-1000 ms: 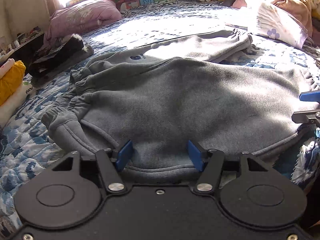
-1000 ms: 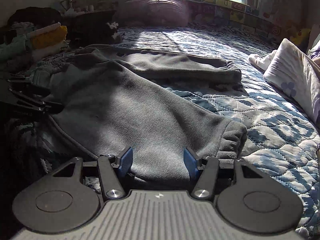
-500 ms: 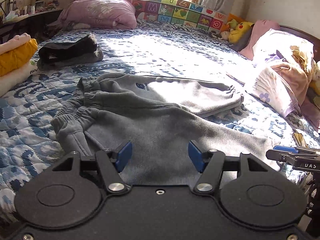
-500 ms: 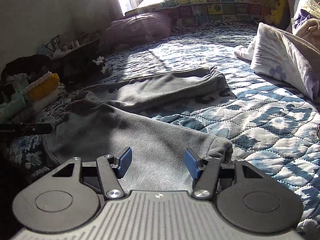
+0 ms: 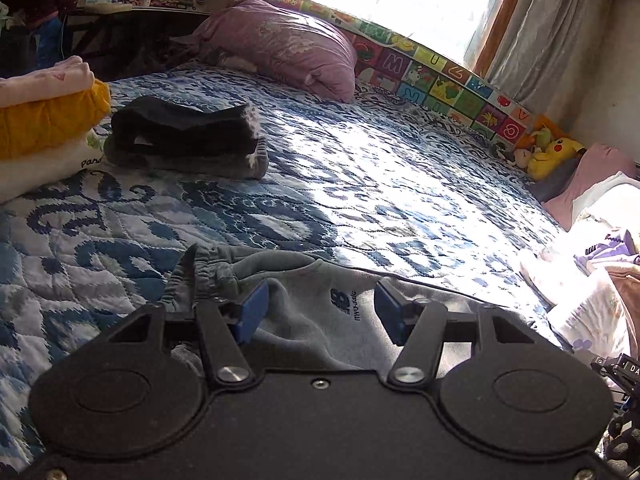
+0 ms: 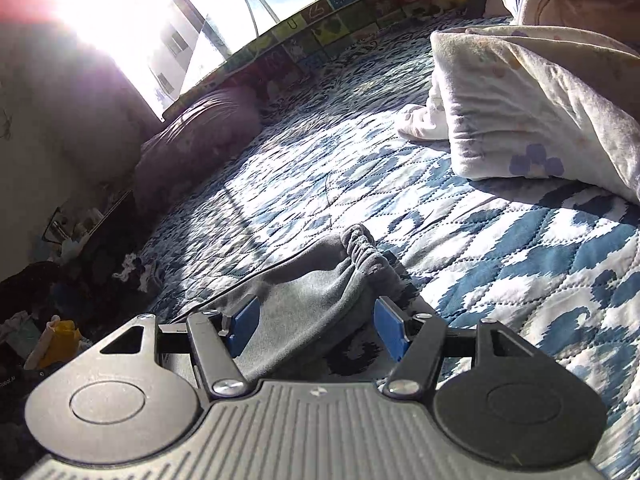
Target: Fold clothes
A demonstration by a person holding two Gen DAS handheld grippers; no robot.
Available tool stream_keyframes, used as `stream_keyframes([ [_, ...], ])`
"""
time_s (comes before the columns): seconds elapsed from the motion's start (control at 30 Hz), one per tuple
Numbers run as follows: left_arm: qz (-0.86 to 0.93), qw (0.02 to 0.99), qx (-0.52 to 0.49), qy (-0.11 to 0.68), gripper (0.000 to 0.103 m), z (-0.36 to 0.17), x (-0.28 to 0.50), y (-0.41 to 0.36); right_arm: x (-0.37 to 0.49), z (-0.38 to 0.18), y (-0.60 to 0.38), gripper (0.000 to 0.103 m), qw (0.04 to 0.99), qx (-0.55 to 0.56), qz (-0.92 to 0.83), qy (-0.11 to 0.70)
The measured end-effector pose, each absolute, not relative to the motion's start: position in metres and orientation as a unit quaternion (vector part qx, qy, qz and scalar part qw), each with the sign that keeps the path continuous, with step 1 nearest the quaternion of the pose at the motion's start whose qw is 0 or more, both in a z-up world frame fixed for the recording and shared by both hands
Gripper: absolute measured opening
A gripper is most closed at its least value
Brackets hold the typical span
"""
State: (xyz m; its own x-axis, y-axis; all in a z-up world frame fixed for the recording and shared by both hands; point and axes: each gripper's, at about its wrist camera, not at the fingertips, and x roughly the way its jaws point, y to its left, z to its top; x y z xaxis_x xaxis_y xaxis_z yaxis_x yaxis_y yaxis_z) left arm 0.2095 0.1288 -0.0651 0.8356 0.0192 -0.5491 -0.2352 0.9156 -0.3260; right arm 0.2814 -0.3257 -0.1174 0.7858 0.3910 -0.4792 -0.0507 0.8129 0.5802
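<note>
Grey sweatpants [image 5: 320, 312] lie flat on the blue quilted bed [image 5: 360, 184], right under both tools. Left gripper [image 5: 318, 312] hangs over the waistband end w/ the logo; its fingers are spread wide, nothing pinched. Right gripper [image 6: 316, 326] sits over the cuff end [image 6: 360, 252], also spread and empty, cloth visible between the blue pads but not clamped.

Risks from here, as I read it:
- Both sets of fingers look above the fabric rather than around an edge, so closing now prob. grabs only the top layer or nothing; the fold then drags one layer and leaves the other bunched.
- Fleece is thick and floppy; a shallow pinch near the elastic cuff may slip out mid-lift.
- Pinching too deep could catch the quilt along w/ the pants.
- Uneven lift btw left and right would skew the fold line.
- Strong window glare washes out the right wrist view, so edge of cloth is hard to judge there.
- Folded stack [image 5: 48, 120] and dark pile [image 5: 184, 136] sit well apart, so no clash likely.
</note>
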Motion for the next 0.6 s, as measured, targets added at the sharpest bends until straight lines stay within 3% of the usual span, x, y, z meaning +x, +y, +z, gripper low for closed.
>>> stream_keyframes([
  [0.2, 0.063, 0.94, -0.147, 0.301, 0.058, -0.072, 0.262, 0.153, 0.34, -0.133, -0.347, 0.068, 0.898, 0.29, 0.117, 0.309],
  [0.47, -0.035, 0.941, -0.044, 0.334, 0.058, -0.095, 0.272, 0.107, 0.378, -0.148, -0.314, 0.066, 0.901, 0.214, 0.149, 0.347],
  [0.6, -0.103, 0.929, 0.029, 0.355, 0.058, -0.11, 0.253, 0.065, 0.378, -0.159, -0.299, 0.058, 0.902, 0.137, 0.145, 0.383],
])
